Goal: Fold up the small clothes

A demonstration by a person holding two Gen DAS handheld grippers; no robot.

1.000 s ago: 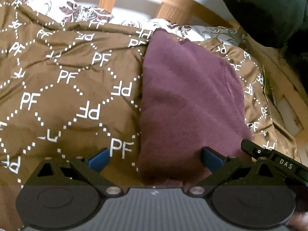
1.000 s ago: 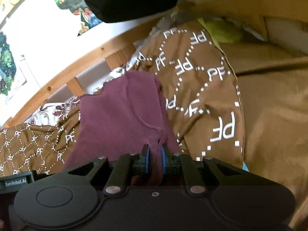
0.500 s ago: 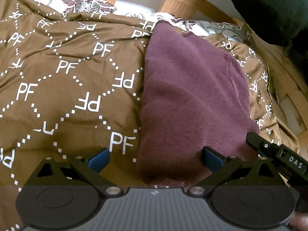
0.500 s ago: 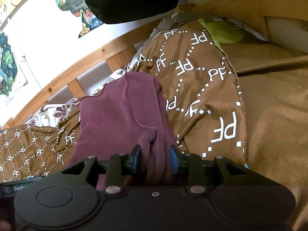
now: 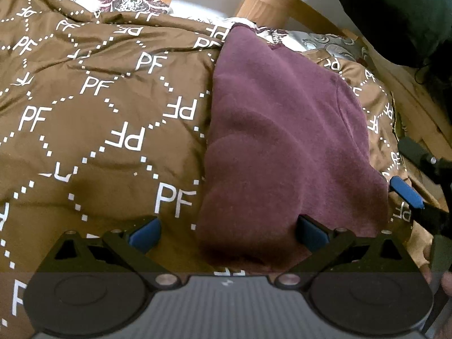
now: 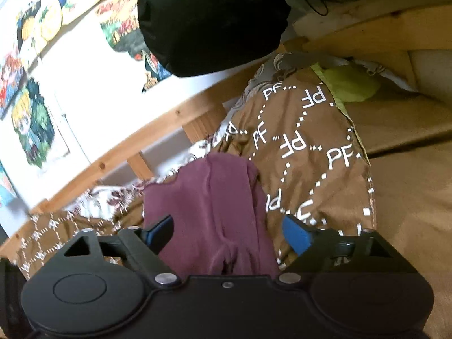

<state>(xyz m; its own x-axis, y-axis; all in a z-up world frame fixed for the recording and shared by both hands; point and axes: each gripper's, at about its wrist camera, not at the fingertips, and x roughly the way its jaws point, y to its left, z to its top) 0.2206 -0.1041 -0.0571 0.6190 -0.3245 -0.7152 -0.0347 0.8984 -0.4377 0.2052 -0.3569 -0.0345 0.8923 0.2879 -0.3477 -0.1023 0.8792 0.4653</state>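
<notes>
Both tools are spread wide, nothing gripped: the left tool [image 5: 228, 231] and right tool [image 6: 227, 233] each straddle the near edge of the maroon garment [image 5: 282, 147] on the brown duvet [image 5: 99, 113].

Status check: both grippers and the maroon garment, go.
Left hand-held gripper open, empty. Right hand-held gripper open, astride the garment's near edge. Maroon garment folded, lying on the brown PF duvet. Nothing in the way.

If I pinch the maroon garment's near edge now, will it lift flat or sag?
Likely sag: the maroon garment drapes softly over the quilt's bumps. Its fuzzy knit probably grips rather than slips. The bunched folds near the right gripper suggest layers may separate.
</notes>
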